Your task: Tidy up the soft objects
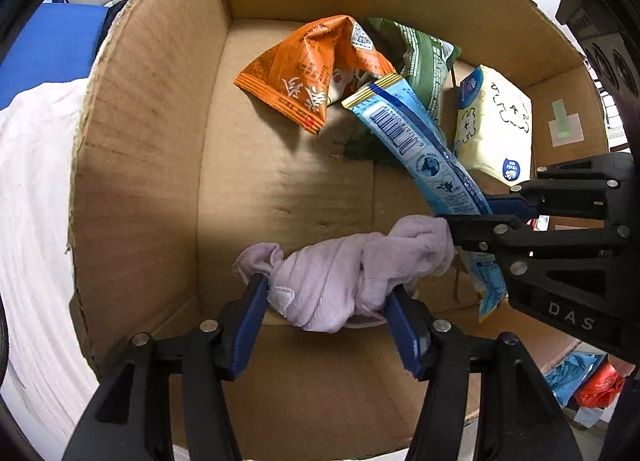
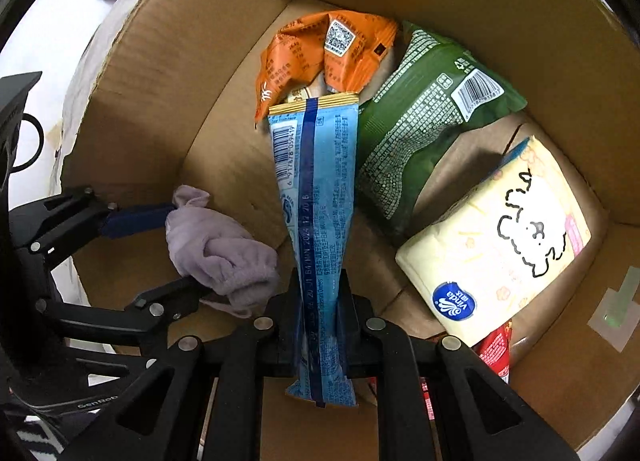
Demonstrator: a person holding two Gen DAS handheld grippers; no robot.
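Down inside a cardboard box (image 1: 140, 141), my left gripper (image 1: 326, 289) is shut on a bunched lavender cloth (image 1: 344, 265), its blue pads pressing on both sides. The right wrist view shows the same cloth (image 2: 224, 245) in the left gripper (image 2: 186, 249), just above the box floor. My right gripper (image 2: 320, 285) is shut on the lower end of a long blue snack packet (image 2: 316, 189). The packet reaches up across the box to an orange bag (image 2: 316, 49). In the left wrist view the right gripper (image 1: 468, 211) comes in from the right with the blue packet (image 1: 416, 141).
On the box floor lie the orange bag (image 1: 304, 73), a green bag (image 2: 416, 121) and a pale yellow tissue pack (image 2: 500, 237), with a red packet (image 2: 494, 353) under its near edge. Bare floor shows at the box's left. White bedding (image 1: 32, 201) lies outside.
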